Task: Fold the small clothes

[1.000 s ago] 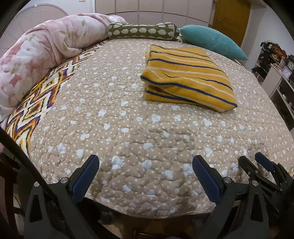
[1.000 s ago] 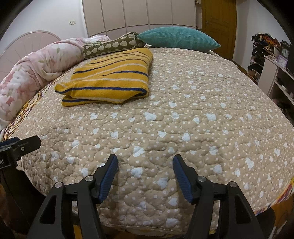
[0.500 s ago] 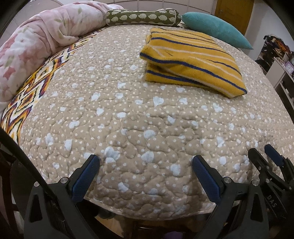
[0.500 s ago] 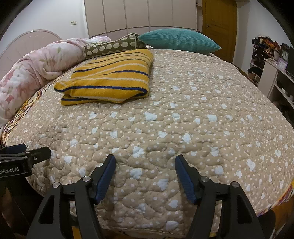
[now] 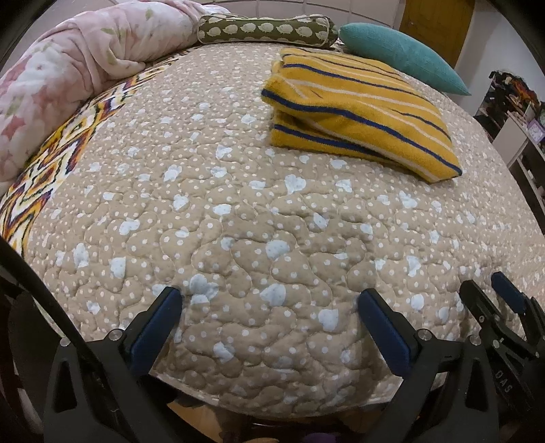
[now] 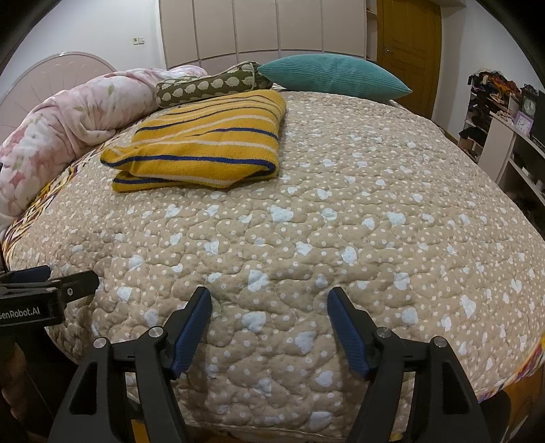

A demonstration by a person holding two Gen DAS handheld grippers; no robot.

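A folded yellow garment with blue and white stripes (image 5: 357,112) lies on the bed's beige quilt (image 5: 238,204), toward the pillows; it also shows in the right wrist view (image 6: 204,146). My left gripper (image 5: 269,303) is open and empty over the bed's near edge, far from the garment. My right gripper (image 6: 269,303) is open and empty, also at the near edge. The right gripper shows at the right of the left wrist view (image 5: 494,293). The left gripper shows at the left of the right wrist view (image 6: 51,279).
A pink floral duvet (image 5: 68,68) is bunched along the left side. A green patterned bolster (image 5: 265,32) and a teal cushion (image 5: 402,54) lie at the head. Shelves with clutter (image 6: 500,116) stand at the right. A wooden door (image 6: 408,44) is behind.
Both grippers have moved forward and a little lower toward the bed; the garment looks larger. Both stay open and empty. The garment has not moved.
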